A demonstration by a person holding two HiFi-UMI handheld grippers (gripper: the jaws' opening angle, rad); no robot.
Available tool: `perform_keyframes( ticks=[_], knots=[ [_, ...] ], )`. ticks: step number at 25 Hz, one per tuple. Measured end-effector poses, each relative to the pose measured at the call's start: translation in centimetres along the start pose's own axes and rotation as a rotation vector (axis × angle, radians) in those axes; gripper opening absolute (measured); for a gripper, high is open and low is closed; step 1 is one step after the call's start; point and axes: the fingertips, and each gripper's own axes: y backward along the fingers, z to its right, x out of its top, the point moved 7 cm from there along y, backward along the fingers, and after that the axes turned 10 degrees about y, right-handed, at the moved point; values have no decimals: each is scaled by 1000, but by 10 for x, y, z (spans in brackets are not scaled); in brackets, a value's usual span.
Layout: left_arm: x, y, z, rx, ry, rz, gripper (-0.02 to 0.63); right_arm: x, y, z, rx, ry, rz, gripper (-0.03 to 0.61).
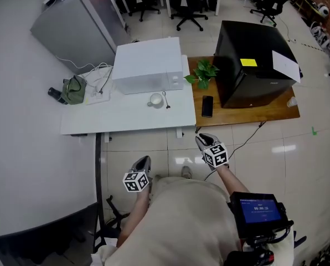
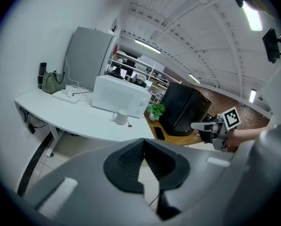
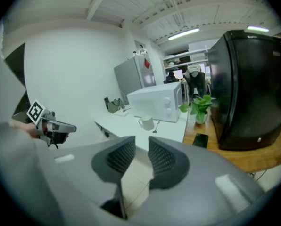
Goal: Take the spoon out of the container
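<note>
There are 2 tables (image 1: 98, 118) (image 1: 253, 115), 1 microwave (image 1: 148, 65), 1 mug (image 1: 155, 100), 1 spoon (image 1: 166, 100), 1 plant (image 1: 202, 72) and 1 phone (image 1: 207, 106).

Your mug (image 1: 155, 100): white. Spoon (image 1: 166, 100): silvery. Table (image 1: 120, 118) and microwave (image 1: 148, 65): white. Side table (image 1: 253, 115): brown wood grain. Cabinet (image 1: 251, 71): black, with yellow label (image 1: 248, 62). Plant (image 1: 202, 73): green. Phone (image 1: 207, 106): black. Bag (image 1: 73, 89): olive green. Your left gripper (image 1: 143, 161) and right gripper (image 1: 203, 139): grey bodies, cubes white with black square markers. Your top: beige.
</note>
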Motion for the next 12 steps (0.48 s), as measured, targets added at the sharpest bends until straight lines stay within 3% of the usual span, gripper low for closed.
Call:
perform_keyframes(
  ticks=[12],
  knots=[
    [13,-23,19,-39,-72,-23,0,21,-15,4,21,-11,13,86]
  ],
)
